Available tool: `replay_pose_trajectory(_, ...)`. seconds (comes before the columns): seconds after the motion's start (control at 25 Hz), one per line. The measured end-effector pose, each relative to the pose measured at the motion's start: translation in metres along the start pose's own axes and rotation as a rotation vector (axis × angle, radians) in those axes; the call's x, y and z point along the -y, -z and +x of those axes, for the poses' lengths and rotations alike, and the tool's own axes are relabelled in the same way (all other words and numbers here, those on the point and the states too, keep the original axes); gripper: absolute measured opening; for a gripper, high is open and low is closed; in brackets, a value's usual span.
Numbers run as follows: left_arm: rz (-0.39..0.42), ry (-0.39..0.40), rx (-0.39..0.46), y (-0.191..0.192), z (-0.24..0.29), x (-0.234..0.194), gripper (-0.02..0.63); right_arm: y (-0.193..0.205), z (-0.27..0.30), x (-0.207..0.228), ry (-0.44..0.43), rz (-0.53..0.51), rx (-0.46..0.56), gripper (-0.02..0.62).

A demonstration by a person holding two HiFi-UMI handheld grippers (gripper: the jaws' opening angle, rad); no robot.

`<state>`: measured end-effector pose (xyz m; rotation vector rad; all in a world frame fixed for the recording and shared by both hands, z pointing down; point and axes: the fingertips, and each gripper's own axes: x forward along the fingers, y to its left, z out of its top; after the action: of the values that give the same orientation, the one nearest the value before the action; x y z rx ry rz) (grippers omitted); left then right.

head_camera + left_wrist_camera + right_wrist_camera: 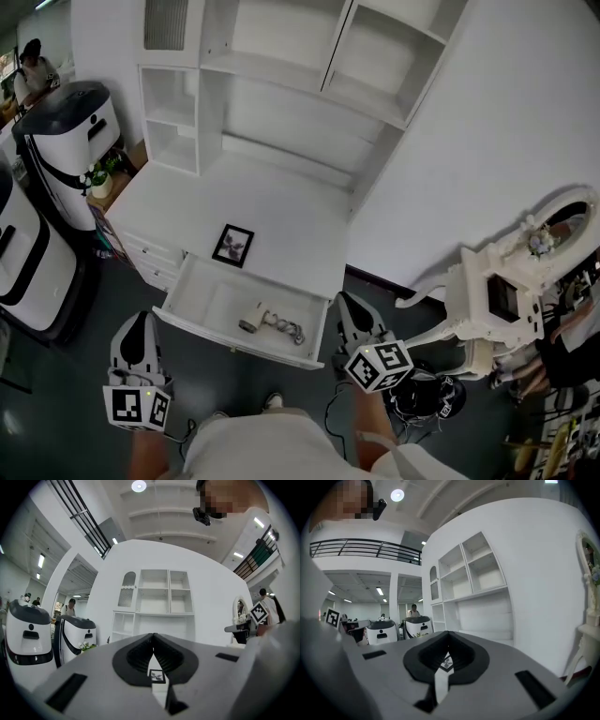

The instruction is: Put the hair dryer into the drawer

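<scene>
Head view: hair dryer lies in open drawer of white desk, about mid-drawer, cord bunched just beside it toward drawer's right end. Small picture frame flat on desk near front edge, above drawer. Your left gripper off drawer's left front corner, jaws pressed together, nothing between. Your right gripper off right front corner, jaws also together, empty. Neither touches drawer.

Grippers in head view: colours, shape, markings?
They match. The left gripper and right gripper have light grey bodies and black-lined jaws that taper to a point. Each carries a white cube at the rear, printed with black square markers.
</scene>
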<state>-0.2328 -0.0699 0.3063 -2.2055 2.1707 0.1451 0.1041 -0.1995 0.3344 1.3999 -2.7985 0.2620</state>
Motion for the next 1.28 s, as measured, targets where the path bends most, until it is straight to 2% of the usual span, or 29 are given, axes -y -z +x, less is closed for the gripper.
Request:
replay_pose_trajectory(0.28,0.028,-0.036,-0.009,-0.014,-0.005,0.007,0.017,-0.038,-0.014,-0.001,-0.028,-0.042,0.092,0.009)
replay_pose_trajectory(0.6,0.045,-0.073,-0.004,-0.030,-0.012,0.006,0.017,-0.048,-0.022,-0.007,-0.069,-0.064,0.128,0.009)
replay_pose_trajectory(0.84,0.040,-0.107,0.010,-0.038,-0.028,0.005,0.017,-0.054,-0.027,-0.017,-0.087,-0.118,0.128,0.011)
replay_pose_trajectory(1.28,0.011,-0.097,-0.001,-0.027,-0.034,0.016,0.017,-0.046,-0.030,-0.021,-0.092,-0.131,0.105,0.009)
